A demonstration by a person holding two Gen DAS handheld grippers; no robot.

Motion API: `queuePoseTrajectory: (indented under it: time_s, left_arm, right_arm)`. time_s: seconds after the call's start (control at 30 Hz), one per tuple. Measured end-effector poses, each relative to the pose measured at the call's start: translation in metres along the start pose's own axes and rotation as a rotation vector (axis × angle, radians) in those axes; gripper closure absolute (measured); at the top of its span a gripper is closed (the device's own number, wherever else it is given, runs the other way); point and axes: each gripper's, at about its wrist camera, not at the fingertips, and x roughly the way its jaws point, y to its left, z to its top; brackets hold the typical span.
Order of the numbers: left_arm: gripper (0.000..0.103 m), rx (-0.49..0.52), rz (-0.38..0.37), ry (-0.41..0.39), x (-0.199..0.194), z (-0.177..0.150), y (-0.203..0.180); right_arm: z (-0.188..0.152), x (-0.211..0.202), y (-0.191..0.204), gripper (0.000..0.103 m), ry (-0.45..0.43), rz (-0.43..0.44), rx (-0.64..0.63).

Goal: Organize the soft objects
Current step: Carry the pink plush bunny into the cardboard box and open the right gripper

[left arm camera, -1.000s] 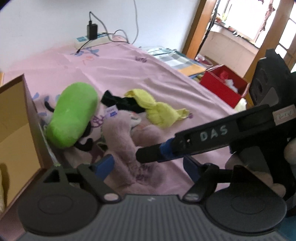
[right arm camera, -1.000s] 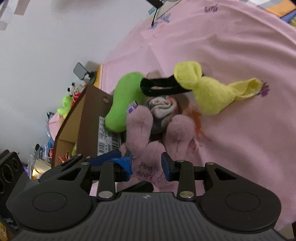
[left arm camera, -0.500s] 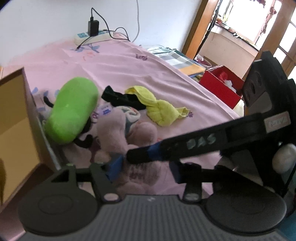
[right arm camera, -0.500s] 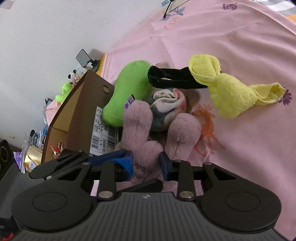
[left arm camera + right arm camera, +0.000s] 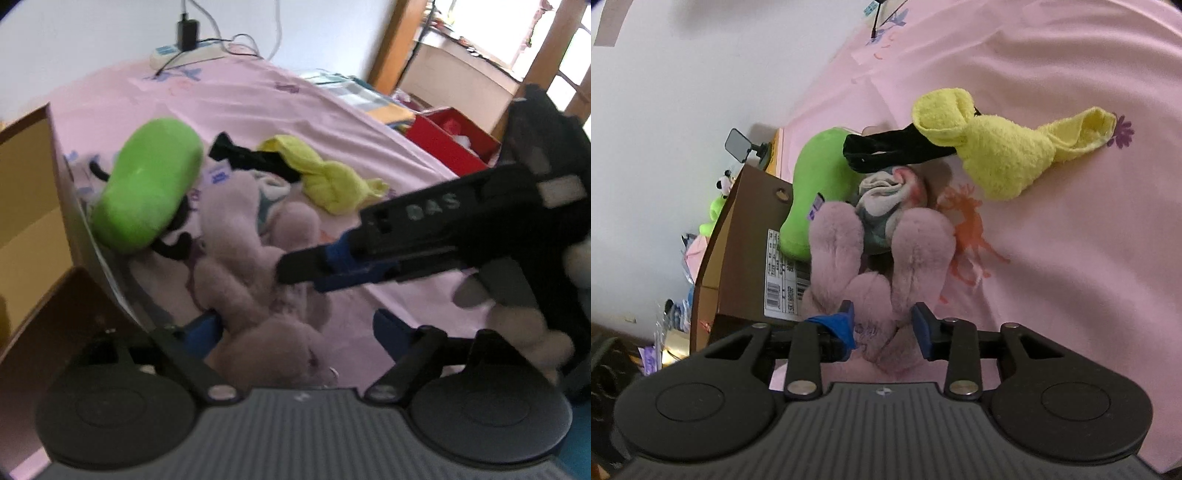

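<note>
A pink plush toy lies on the pink bedsheet beside a green plush, a black sock and a yellow sock. My left gripper straddles the pink plush's lower part; its jaws are opening wide, and the right pad stands apart from the fur. My right gripper has its blue pads pressed on the pink plush just below its two ears, with its jaws easing wider. In the left wrist view the right gripper reaches in from the right. A rolled patterned sock sits between the ears.
A brown cardboard box stands open at the left, right against the green plush. A power strip with cables lies at the bed's far end. A red box sits beyond the bed's right edge.
My left jaws narrowed around the pink plush, then spread wide again. The right gripper kept its hold on the plush while its view rolled a little.
</note>
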Motion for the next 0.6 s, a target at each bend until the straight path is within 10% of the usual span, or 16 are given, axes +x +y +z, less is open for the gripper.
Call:
queuePoseTrajectory:
  time_s: [0.2, 0.6]
  left_arm:
    - [0.05, -0.05, -0.07, -0.032, -0.01, 0.009, 0.005]
    - [0.05, 0.04, -0.061, -0.22, -0.077, 0.028, -0.011]
  right_arm:
    - [-0.001, -0.001, -0.006, 0.081, 0.034, 0.046, 0.069]
    - [-0.005, -0.044, 0.042, 0.081, -0.099, 0.09, -0.039]
